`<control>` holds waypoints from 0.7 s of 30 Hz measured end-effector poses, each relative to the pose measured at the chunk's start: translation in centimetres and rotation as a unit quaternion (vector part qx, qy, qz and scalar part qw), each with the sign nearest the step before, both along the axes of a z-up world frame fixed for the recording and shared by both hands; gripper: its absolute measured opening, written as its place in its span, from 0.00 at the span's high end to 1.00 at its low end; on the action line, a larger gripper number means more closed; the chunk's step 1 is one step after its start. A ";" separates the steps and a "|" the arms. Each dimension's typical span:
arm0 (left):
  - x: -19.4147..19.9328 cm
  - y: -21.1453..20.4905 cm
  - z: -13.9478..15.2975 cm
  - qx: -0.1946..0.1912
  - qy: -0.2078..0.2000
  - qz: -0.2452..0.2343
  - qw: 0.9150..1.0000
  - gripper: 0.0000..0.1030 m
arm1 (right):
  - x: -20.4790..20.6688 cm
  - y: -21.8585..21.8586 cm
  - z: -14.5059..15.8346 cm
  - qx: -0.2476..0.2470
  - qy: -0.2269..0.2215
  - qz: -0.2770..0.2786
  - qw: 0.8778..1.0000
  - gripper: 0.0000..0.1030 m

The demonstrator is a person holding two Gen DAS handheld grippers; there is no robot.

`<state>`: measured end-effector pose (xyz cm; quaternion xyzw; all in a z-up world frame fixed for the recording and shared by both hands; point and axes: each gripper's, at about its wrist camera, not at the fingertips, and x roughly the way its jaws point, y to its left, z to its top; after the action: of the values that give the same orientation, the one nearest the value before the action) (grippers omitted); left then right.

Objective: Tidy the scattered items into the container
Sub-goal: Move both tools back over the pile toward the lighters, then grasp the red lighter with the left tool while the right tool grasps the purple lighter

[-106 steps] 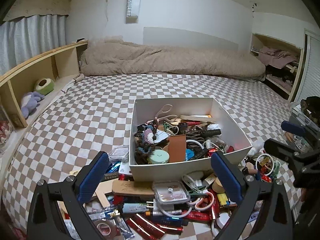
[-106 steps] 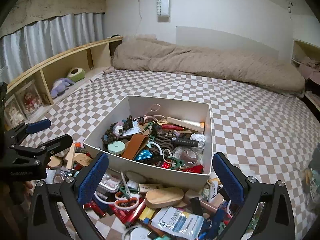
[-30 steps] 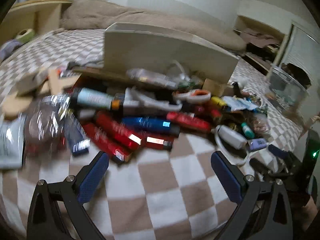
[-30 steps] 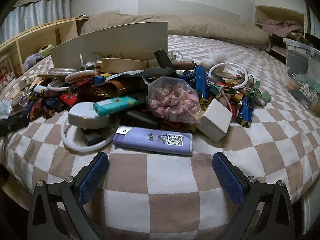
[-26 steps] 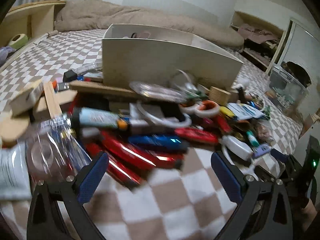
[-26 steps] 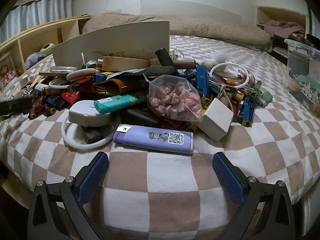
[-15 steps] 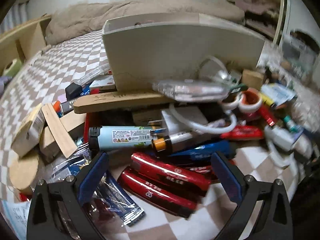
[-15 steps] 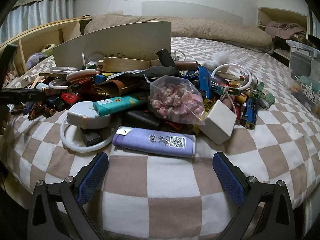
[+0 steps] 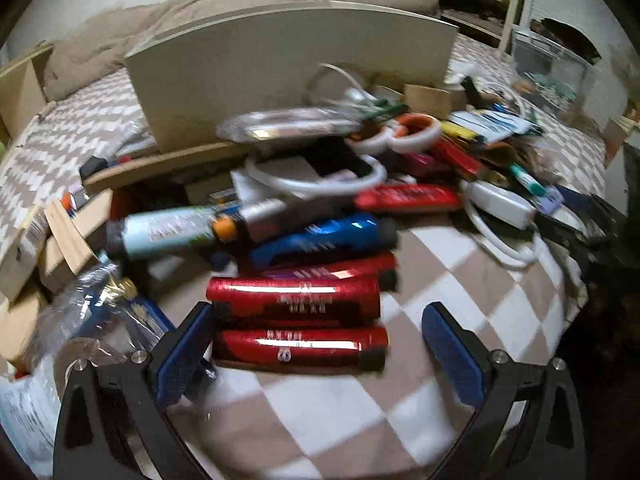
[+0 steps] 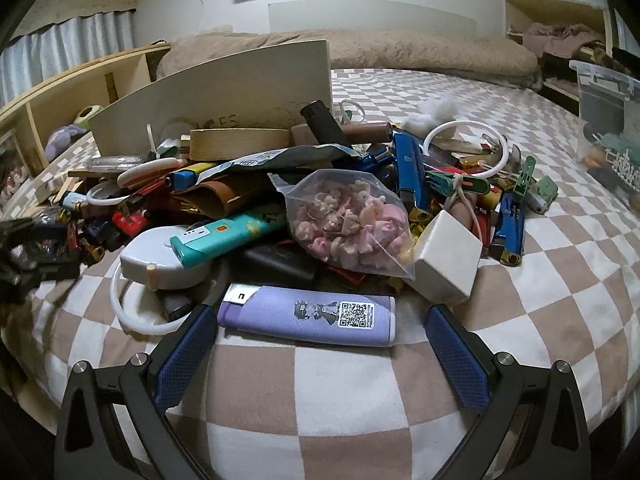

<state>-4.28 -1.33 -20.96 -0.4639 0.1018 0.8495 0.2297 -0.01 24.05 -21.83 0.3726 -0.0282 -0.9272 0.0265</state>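
A white box (image 9: 288, 68) stands on the checked bed, with a heap of small items piled against its near wall. My left gripper (image 9: 316, 344) is open, low over the bed, with two red lighters (image 9: 296, 344) lying crosswise between its blue pads; a blue lighter (image 9: 320, 238) lies just behind them. My right gripper (image 10: 316, 344) is open too, its fingers on either side of a purple lighter (image 10: 308, 314) with a QR code. Behind that lie a bag of pink bits (image 10: 348, 220), a white cube (image 10: 448, 258) and a teal lighter (image 10: 228, 236). The box (image 10: 224, 100) stands at the back left of that view.
The bed's edge (image 10: 320, 440) drops off right under both grippers. A clear plastic bin (image 10: 608, 104) stands at the right. A wooden shelf (image 10: 60, 96) runs along the left wall. A rolled brown duvet (image 10: 360, 48) lies across the far end.
My left gripper has dropped and moved in on the two red lighters, which now lie between its pads. My right gripper has edged closer to the purple lighter.
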 end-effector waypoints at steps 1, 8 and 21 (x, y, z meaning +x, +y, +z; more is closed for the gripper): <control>0.1 0.2 0.0 0.003 -0.003 0.000 1.000 0.00 | -0.1 0.0 0.0 -0.002 -0.001 -0.002 1.000 0.00; -0.2 0.9 -0.1 -0.008 -0.017 0.050 0.999 0.00 | -0.6 0.5 0.2 -0.025 -0.004 -0.016 1.000 0.00; -0.5 0.6 -0.2 -0.027 -0.005 0.076 0.997 0.00 | 0.0 1.0 0.5 -0.003 -0.021 -0.005 1.000 0.18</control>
<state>-4.79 -0.76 -21.16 -0.4801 0.0880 0.8593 0.1529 -0.05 25.03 -21.37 0.3919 -0.0334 -0.9191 0.0221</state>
